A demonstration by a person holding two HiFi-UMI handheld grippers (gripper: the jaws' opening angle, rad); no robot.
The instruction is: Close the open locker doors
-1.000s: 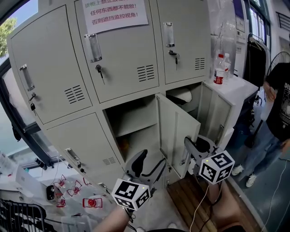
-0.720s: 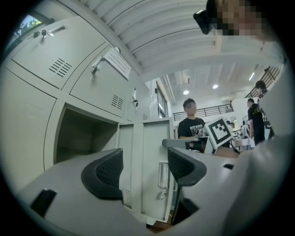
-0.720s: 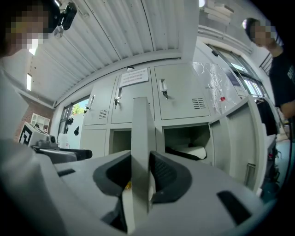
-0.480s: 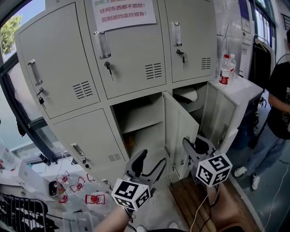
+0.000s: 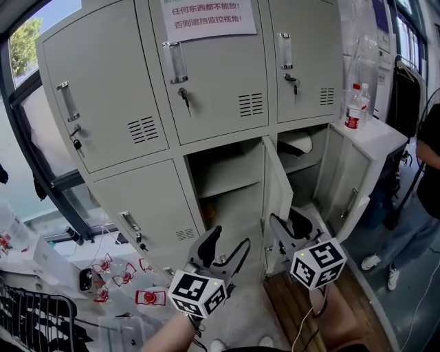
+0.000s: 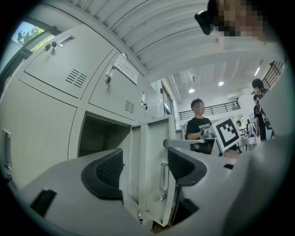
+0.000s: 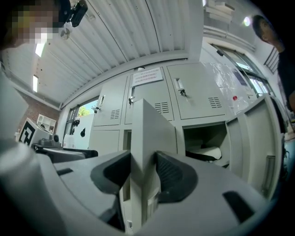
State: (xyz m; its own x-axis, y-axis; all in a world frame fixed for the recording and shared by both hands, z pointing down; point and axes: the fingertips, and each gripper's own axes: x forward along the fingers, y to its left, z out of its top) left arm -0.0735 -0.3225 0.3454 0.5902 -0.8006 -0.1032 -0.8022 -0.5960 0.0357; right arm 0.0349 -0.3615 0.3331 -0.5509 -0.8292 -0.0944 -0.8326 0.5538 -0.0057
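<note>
1. Swinging out from the lower row, the middle locker door (image 5: 278, 192) stands wide open, its free edge turned toward the person.
2. The right gripper (image 7: 142, 168) straddles that free edge. Its jaws have just been opening, and the edge stands between the pads, which lie close along both faces without clamping it.
3. The left gripper (image 6: 145, 168) hangs just left of the same door, near its lower part. Its jaws are spread with nothing between them, and they touch nothing.
4. The right-hand lower door (image 5: 347, 182) is open too, on the far side of the right gripper. A white bundle (image 5: 297, 143) lies on the shelf inside its compartment.
5. The upper doors and the lower left door of the cabinet (image 5: 117, 82) are closed, with a printed notice (image 5: 210, 17) stuck on the top middle door.
6. Bottles (image 5: 355, 110) stand on the white bench (image 5: 381, 137) at the right, and a person (image 5: 430, 151) stands beyond it.
</note>
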